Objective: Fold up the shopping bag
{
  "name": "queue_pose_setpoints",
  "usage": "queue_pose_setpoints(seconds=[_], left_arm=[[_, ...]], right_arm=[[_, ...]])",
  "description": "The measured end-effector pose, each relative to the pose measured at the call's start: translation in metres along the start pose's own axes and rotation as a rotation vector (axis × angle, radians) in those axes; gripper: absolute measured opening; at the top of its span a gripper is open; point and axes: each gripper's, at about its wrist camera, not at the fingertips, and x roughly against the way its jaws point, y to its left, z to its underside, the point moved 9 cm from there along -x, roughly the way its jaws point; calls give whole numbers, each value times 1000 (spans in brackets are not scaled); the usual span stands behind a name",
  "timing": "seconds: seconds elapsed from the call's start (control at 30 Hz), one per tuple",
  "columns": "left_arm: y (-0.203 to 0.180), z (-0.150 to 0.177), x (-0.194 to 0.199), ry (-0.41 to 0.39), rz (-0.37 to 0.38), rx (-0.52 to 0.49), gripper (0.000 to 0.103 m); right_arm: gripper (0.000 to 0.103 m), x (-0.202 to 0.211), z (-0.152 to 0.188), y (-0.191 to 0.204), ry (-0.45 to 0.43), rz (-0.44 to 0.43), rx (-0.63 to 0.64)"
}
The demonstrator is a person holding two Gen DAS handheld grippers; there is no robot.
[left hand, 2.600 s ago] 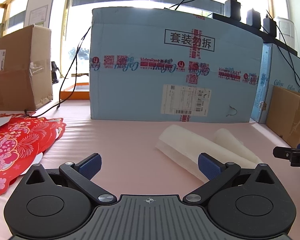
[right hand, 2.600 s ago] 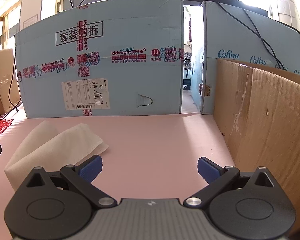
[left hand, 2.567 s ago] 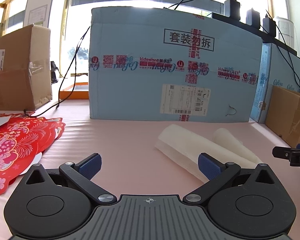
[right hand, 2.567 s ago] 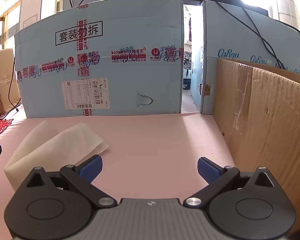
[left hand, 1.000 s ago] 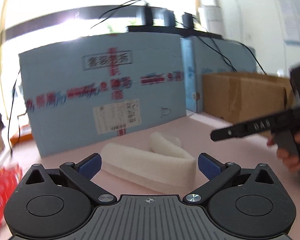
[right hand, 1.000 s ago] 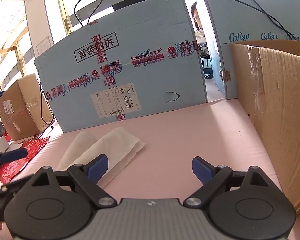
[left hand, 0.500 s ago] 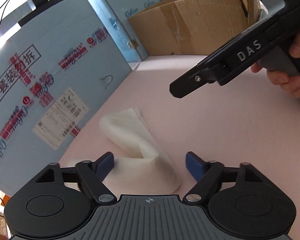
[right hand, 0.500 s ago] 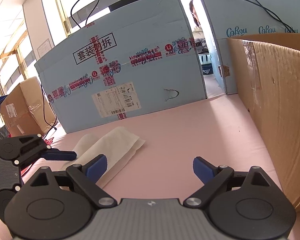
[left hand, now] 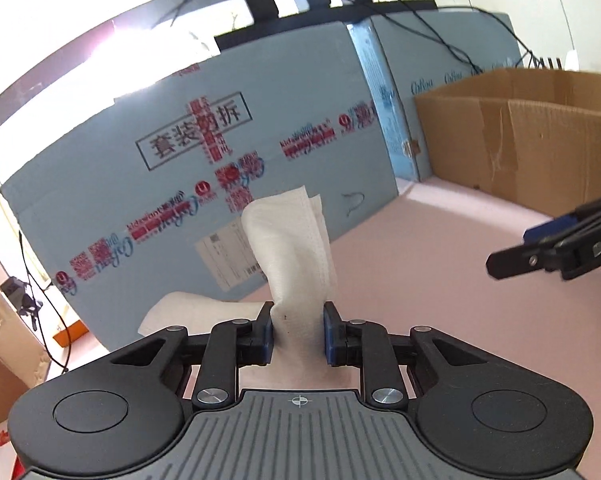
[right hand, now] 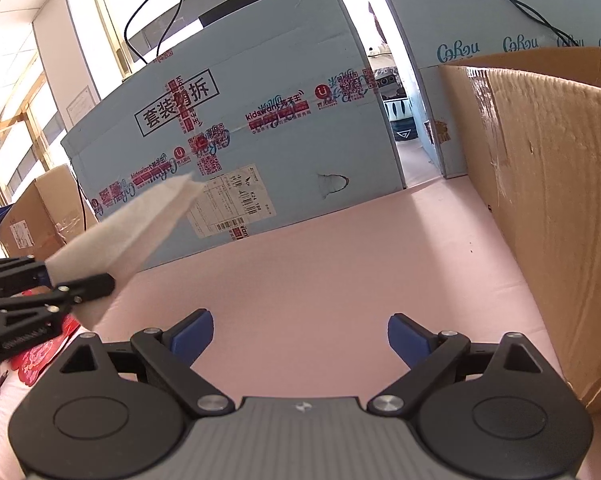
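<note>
1. While the left gripper (left hand: 296, 334) squeezes the white shopping bag (left hand: 296, 248), the bag sticks up above the pink table (left hand: 440, 248).
2. Its jaws press tight on the bag.
3. Nearby, the right gripper (right hand: 300, 338) is wide open and holds nothing.

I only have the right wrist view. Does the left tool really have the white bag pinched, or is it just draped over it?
Observer: Pinched. Both blue pads of the left tool press the white bag from either side.
Operator: Is all of it bunched there?
Observer: No. A second flap spreads out left of the pads.
Operator: Where's my tool from there?
Observer: The right tool sits far right, apart from the bag.
</note>
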Motion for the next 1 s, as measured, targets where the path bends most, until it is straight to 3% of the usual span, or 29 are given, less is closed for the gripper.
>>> queue_pose_setpoints(seconds=[0.1, 0.13, 0.27, 0.3, 0.4, 0.5, 0.57, 0.63, 0.77, 0.83, 0.9, 0.97, 1.0], left_arm=[[-9, -19, 28, -26, 181, 181, 22], [-12, -22, 32, -1, 271, 289, 22], [-20, -6, 11, 123, 416, 546, 26], [-23, 7, -8, 174, 427, 573, 30], [-22, 30, -45, 225, 389, 598, 43], [-1, 51, -72, 212, 305, 658, 59], [7, 62, -82, 223, 301, 705, 60], [-1, 67, -82, 226, 341, 672, 60], [-25, 63, -72, 194, 385, 514, 59], [-31, 56, -64, 137, 396, 453, 56], [-38, 49, -56, 99, 421, 410, 40], [-46, 44, -51, 84, 421, 357, 40], [-48, 43, -50, 73, 385, 300, 40]], right_arm=[[96, 0, -1, -1, 8, -1, -11], [96, 0, -1, -1, 6, -1, -11], [96, -2, -2, -3, 5, -6, -19], [96, -3, -2, -4, 10, -1, -21], [96, -3, -1, -5, 15, 10, -20], [96, -5, -1, -6, 17, 16, -18], [96, -7, -1, -7, 24, 18, -19], [96, -9, 0, -9, 29, 19, -21], [96, -15, 2, -9, 40, -12, -26], [96, -18, 4, -7, 50, -64, -44], [96, -20, 5, -4, 65, -138, -75], [96, -21, 5, -2, 82, -210, -118], [96, -23, 5, -1, 89, -240, -139]])
